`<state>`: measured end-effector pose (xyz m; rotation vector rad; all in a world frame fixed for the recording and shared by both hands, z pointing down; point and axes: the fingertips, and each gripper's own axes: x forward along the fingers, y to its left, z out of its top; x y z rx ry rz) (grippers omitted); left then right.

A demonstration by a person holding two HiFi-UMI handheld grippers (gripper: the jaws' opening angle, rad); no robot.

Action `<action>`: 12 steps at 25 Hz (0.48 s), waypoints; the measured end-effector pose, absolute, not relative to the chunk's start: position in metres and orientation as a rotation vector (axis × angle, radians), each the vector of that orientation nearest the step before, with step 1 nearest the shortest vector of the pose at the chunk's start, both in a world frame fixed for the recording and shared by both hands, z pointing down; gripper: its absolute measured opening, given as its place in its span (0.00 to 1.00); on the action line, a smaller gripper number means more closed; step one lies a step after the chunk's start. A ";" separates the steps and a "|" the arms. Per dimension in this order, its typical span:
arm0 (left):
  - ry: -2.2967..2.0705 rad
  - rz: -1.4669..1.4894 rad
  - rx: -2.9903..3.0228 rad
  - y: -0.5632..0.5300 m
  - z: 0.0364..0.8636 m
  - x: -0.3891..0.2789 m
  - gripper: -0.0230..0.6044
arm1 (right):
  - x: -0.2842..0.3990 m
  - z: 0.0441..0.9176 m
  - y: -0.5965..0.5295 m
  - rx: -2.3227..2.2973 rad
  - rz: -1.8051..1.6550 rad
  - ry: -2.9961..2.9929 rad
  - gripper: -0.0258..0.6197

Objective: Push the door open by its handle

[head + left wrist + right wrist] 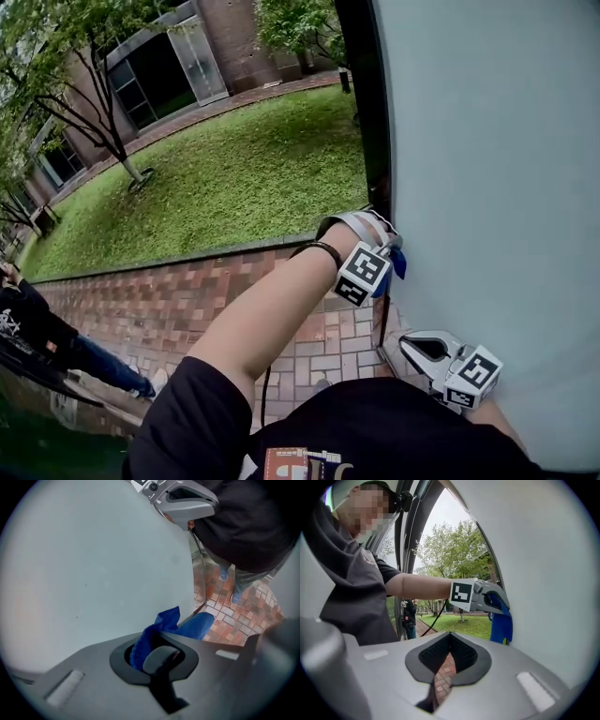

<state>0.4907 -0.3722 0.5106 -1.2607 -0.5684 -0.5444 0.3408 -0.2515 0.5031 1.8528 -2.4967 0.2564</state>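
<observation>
The door (pixel 487 187) is a wide pale panel filling the right of the head view, with a dark edge strip (pixel 370 112). I see no handle on it in any view. My left gripper (pixel 394 255) is pressed to the panel near that edge, shut on a blue cloth (pixel 399 263). In the left gripper view the cloth (pixel 164 623) bunches between the jaws against the door (pixel 93 564). My right gripper (pixel 422 347) sits lower, close to the panel; its pads (pixel 440 651) meet at the tip with nothing between them. The right gripper view shows the left gripper (pixel 499 604) and cloth (pixel 501 627).
Beyond the door lie a red brick path (pixel 141 309), a lawn (pixel 234 178), trees and a brick building (pixel 169 66). Another person (pixel 56 347) stands on the path at lower left. A black cable (pixel 264 394) hangs under my left arm.
</observation>
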 end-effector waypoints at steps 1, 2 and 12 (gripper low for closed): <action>-0.578 -0.527 -1.264 -0.368 0.510 0.497 0.07 | 0.349 0.504 -0.255 1.884 0.261 -2.472 0.04; -0.585 -0.504 -1.271 -0.363 0.510 0.503 0.07 | 0.358 0.506 -0.258 1.913 0.266 -2.445 0.04; -0.474 -0.055 -1.688 -0.380 0.419 0.481 0.47 | 0.388 0.513 -0.345 2.023 0.293 -2.268 0.04</action>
